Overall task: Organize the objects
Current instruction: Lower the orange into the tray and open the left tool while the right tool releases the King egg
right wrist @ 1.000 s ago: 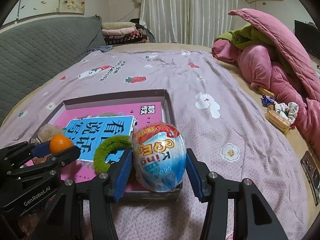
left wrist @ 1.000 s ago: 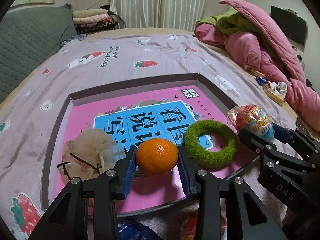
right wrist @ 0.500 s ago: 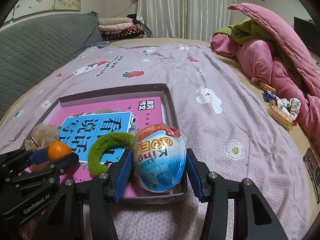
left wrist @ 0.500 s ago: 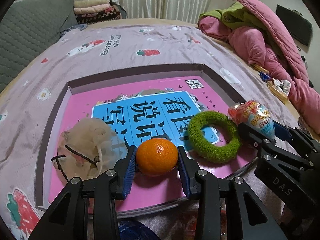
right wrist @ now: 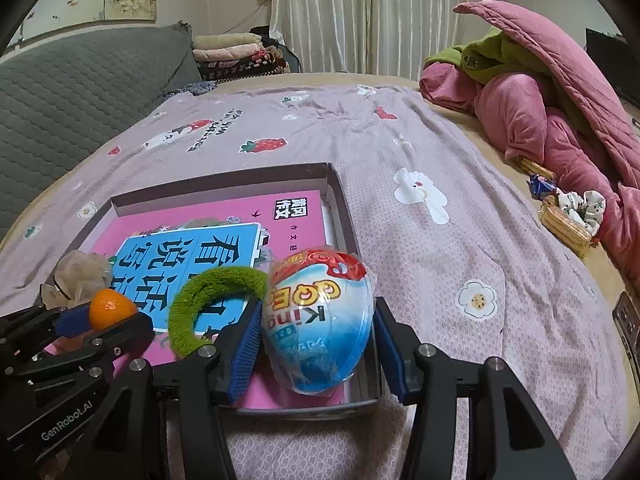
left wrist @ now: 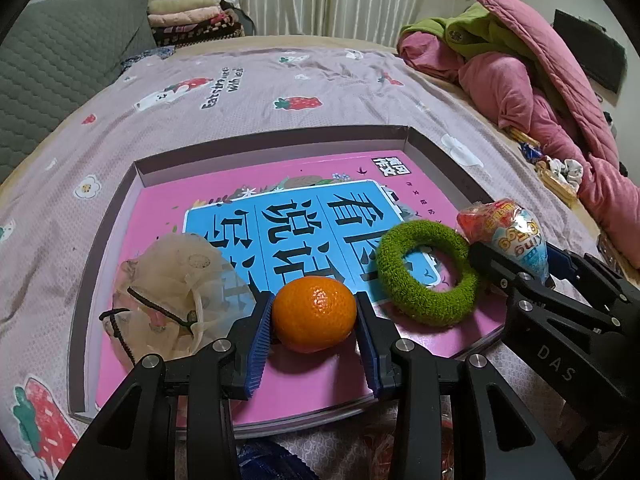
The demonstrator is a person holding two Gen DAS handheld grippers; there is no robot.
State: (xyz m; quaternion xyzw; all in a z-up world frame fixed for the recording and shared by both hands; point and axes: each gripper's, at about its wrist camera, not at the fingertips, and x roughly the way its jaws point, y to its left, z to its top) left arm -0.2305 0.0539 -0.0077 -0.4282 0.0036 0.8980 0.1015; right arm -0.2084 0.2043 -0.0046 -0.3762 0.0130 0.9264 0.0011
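My left gripper (left wrist: 314, 320) is shut on an orange tangerine (left wrist: 315, 313), low over the pink book (left wrist: 280, 216) that lies in a shallow grey box (left wrist: 272, 140). My right gripper (right wrist: 316, 340) is shut on a wrapped toy egg (right wrist: 320, 316), at the box's near right corner (right wrist: 360, 396). A green fuzzy ring (left wrist: 428, 272) lies on the book between the two grippers. A beige mesh pouch (left wrist: 172, 288) lies on the book left of the tangerine. The tangerine also shows in the right wrist view (right wrist: 110, 308).
The box sits on a lilac printed bedspread (right wrist: 440, 152). A pink and green quilt heap (right wrist: 540, 92) lies at the far right, with snacks and a scrunchie (right wrist: 568, 216) beside it. A grey headboard cushion (right wrist: 72, 88) is at the left. Packets (left wrist: 268, 460) lie under my left gripper.
Both grippers moved forward and lower over the box, each still holding its object. The tangerine is now close to the book's surface.
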